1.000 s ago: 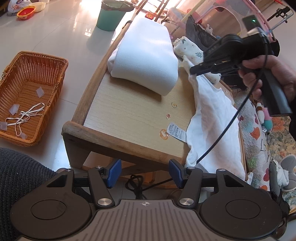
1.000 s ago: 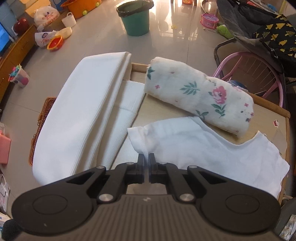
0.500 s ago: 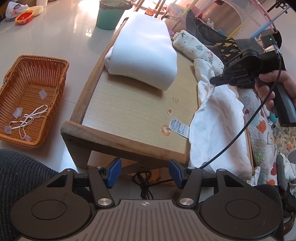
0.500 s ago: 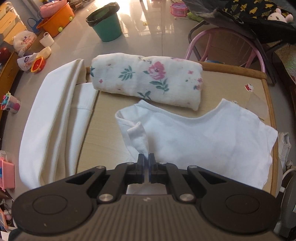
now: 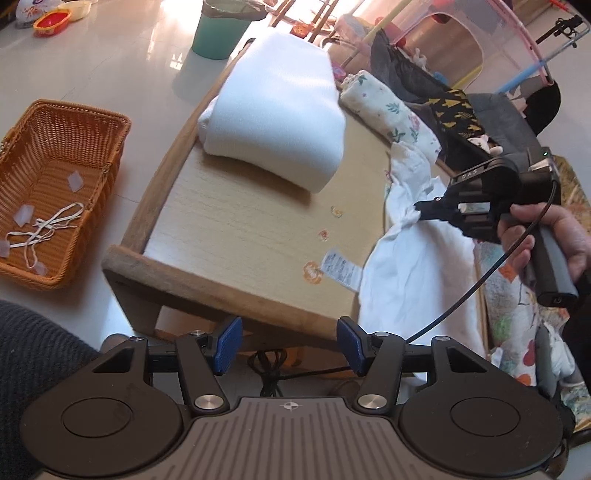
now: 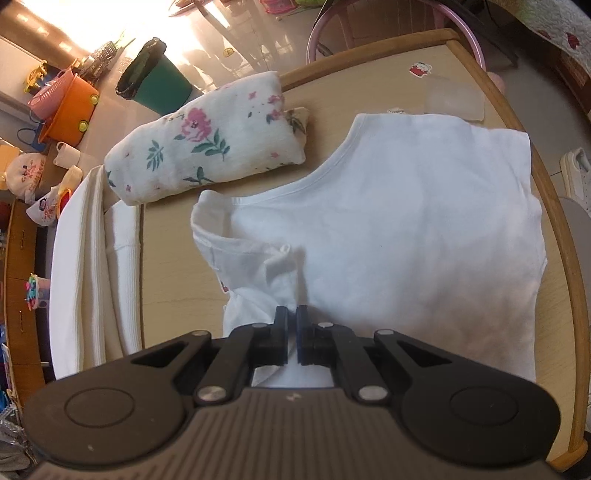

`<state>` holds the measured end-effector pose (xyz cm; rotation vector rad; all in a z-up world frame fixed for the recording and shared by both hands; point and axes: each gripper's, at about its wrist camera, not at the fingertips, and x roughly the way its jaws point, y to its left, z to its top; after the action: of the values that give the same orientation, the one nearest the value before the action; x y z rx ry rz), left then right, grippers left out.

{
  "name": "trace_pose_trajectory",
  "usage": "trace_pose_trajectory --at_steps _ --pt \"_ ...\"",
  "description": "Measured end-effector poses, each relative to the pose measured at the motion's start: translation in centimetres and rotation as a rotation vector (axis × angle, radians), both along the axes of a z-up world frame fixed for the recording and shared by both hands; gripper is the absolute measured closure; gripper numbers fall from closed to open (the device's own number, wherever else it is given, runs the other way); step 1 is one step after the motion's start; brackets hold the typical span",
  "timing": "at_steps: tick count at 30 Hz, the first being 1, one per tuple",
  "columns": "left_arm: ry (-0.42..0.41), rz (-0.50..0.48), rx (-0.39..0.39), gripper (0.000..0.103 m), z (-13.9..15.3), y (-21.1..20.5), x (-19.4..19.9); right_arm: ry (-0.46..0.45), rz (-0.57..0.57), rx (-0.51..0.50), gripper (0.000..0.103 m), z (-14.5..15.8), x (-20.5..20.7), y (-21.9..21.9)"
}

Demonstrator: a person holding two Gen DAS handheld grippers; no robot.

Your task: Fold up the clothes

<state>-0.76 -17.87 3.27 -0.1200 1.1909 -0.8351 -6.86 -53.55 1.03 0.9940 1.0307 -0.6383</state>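
Observation:
A white shirt (image 6: 424,229) lies spread over the right side of the wooden table (image 5: 240,229), its lower part hanging off the near edge (image 5: 417,280). My right gripper (image 6: 296,314) is shut on a bunched fold of the shirt's left side, and a flap of cloth folds over toward the middle. In the left wrist view the right gripper (image 5: 419,210) pinches the cloth low over the table, held by a hand (image 5: 546,236). My left gripper (image 5: 288,347) stands open in front of the table's near edge, with nothing between its blue pads (image 5: 227,345).
A folded white garment (image 5: 280,110) lies at the table's far left. A rolled floral cloth (image 6: 207,140) lies beside the shirt's neckline. An orange wicker basket (image 5: 48,192) sits on the floor to the left. A green bin (image 5: 218,31) stands beyond. Dark clothes (image 5: 454,110) pile at the right.
My right gripper has carried the shirt's pinched edge rightward and lower over the shirt, rolling as it went. The shirt now lies flatter. My left gripper has barely moved.

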Motion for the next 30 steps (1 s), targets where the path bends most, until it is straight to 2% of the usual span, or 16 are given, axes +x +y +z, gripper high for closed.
trace_pose_trajectory --at_steps 8,14,19,23,24,25,27,30 --pt "-0.038 -0.047 -0.003 0.045 0.5 -3.1 -0.3 -0.016 0.036 -0.035 0.097 0.2 -0.4 0.0" --pt "-0.056 -0.106 0.018 0.045 0.6 -6.1 -1.0 0.011 0.082 -0.088 0.095 1.3 -0.9 0.0" --pt "-0.051 -0.130 0.040 0.045 0.0 -7.8 -1.7 0.028 0.171 -0.167 0.095 2.8 -0.9 -0.1" --pt "-0.040 -0.136 0.043 0.045 -0.3 -8.4 -2.0 -0.019 0.281 -0.211 0.094 5.1 -0.2 -0.2" --pt "-0.037 -0.137 0.044 0.045 -0.4 -8.5 -2.1 -0.028 0.304 -0.223 0.089 5.7 0.3 -0.2" --pt "-0.037 -0.140 0.043 0.045 -0.4 -8.6 -2.2 -0.035 0.323 -0.236 0.079 6.1 0.9 -0.2" --pt "-0.042 -0.145 0.043 0.045 -0.4 -8.7 -2.4 -0.044 0.366 -0.265 0.066 6.9 2.2 -0.2" --pt "-0.047 -0.153 0.043 0.045 -0.3 -8.7 -2.7 -0.040 0.427 -0.295 0.066 7.2 4.6 0.0"
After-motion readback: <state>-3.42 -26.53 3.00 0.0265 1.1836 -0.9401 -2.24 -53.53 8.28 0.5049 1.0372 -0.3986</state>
